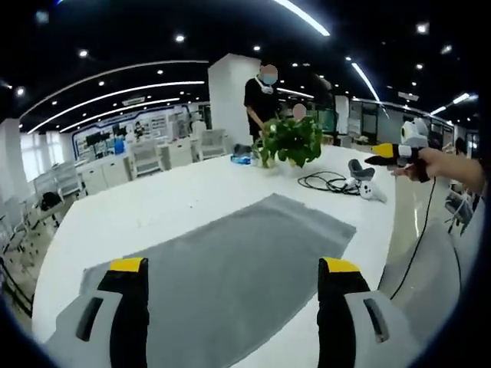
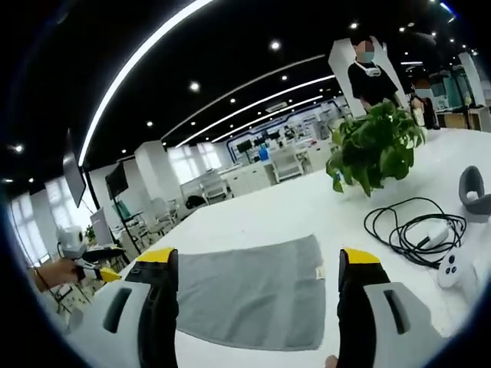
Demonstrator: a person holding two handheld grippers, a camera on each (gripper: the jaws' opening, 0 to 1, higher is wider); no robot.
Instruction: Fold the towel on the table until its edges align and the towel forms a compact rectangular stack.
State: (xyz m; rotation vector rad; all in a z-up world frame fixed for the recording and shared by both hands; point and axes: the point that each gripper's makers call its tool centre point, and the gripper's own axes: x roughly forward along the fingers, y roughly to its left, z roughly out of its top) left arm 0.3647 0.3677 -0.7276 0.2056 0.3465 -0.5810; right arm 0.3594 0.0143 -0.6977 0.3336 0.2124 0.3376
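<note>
Honestly, towel [image 1: 222,268] flat, unfolded on white surface [image 1: 169,203]. Left hand-held gripper [image 1: 234,268] spread above it, right hand-held gripper [image 2: 257,264] spread too, both empty. We'd pinch two near corners, lift evenly, lay onto far edge. Watch cable [image 2: 410,222] nearby.

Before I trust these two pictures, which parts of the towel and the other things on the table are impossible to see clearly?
- Towel: in the left gripper view its near edge is hidden behind the left claw.
- Towel: in the right gripper view its left corners are covered by the right claw.
- White controller: cut off at the view's edge.
- Black cable: too small to trace its ends.
</note>
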